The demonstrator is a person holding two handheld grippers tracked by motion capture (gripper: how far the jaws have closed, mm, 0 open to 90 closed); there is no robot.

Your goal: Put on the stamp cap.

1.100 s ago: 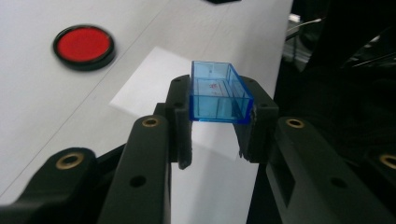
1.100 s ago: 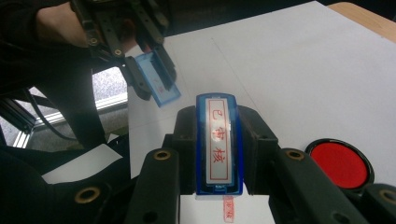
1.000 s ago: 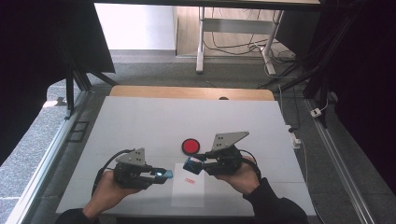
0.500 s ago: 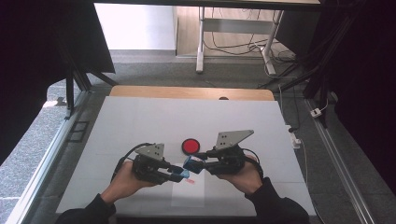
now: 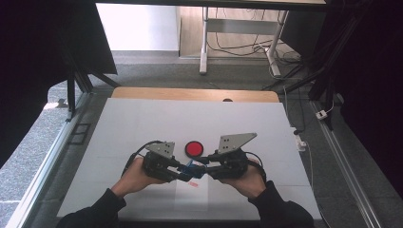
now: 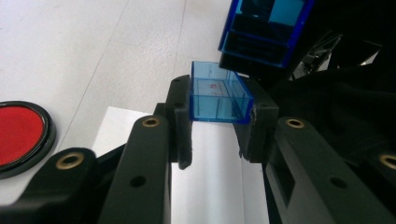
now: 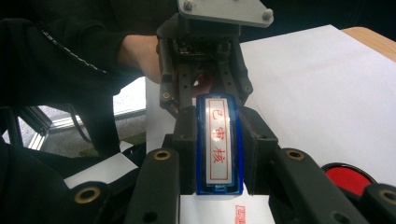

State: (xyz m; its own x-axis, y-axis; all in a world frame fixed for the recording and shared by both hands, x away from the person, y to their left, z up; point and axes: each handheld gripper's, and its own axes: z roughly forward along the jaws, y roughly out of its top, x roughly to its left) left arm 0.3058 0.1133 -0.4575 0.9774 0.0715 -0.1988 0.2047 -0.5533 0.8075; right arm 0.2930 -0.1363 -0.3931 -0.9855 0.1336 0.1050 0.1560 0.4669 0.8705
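Left gripper: the left gripper (image 5: 183, 172) is seen in the high view at the near middle of the bench (image 5: 142, 123), held in the person's left hand (image 5: 135, 175); its jaws are pinched on the blue cap (image 6: 217, 93), a clear blue open box clamped between the two black pads in the left gripper view.
Right gripper: the right gripper (image 5: 202, 170) is held in the right hand (image 5: 247, 178), its tips meeting those of the left gripper; its jaws are clamped on the stamp (image 7: 219, 142), which is gripped at both long sides.
Stamp: a narrow blue-framed block with a white face and red characters inside a red border is seen in the right gripper view, lying lengthwise between the pads. In the left gripper view its blue body (image 6: 264, 25) is seen just above and beyond the cap, close to it; whether the two touch cannot be told.
Cap: its open side is turned up toward the stamp, and it is held above the paper.
Paper: a white sheet (image 5: 190, 197) lies on the bench directly under the two grippers, with a small red print (image 5: 193, 183) on it just near of the gripper tips.
Ink pad: a round red ink pad (image 5: 194, 148) in a black rim rests on the bench just far of the grippers, between them.
Bench: a white surface with a wooden strip along its far edge.
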